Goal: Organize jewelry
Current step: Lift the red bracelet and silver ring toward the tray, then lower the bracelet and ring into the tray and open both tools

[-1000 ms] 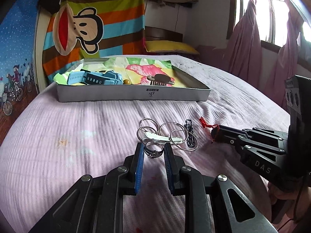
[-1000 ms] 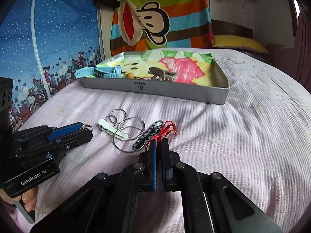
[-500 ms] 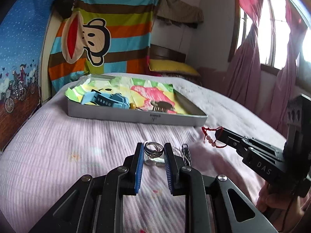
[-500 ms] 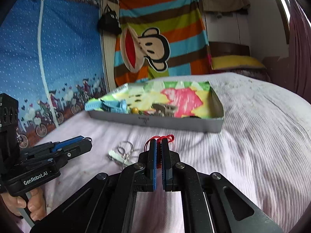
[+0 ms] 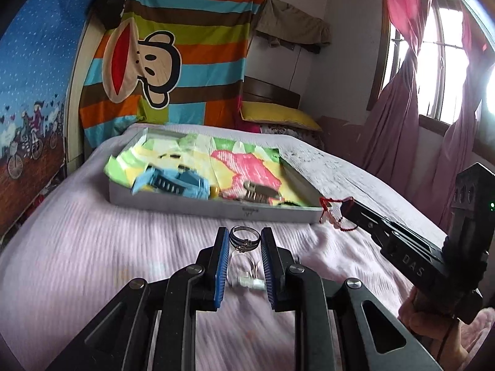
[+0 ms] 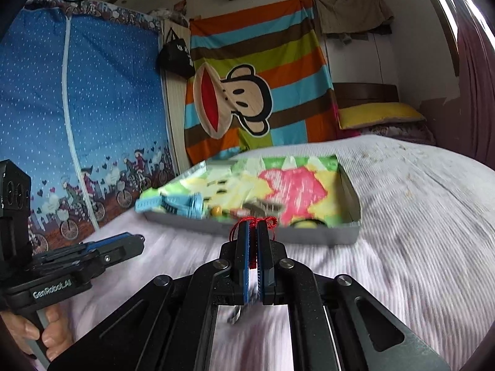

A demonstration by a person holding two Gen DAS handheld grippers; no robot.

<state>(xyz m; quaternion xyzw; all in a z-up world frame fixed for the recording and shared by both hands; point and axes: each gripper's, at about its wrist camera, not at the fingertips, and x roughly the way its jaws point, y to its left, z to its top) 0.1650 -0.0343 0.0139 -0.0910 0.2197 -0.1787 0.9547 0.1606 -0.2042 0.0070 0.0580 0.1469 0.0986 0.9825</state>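
My left gripper (image 5: 244, 242) grasps a silver metal ring (image 5: 244, 241) between its blue pads, held level above the bed. My right gripper (image 6: 253, 232) is clenched on a red string bracelet (image 6: 252, 225), angled toward the shallow grey tray (image 5: 216, 208) holding a blue watch strap (image 5: 173, 185). Pale pink ribbed bedspread (image 5: 92, 247) below; striped monkey blanket (image 5: 173, 58) behind.
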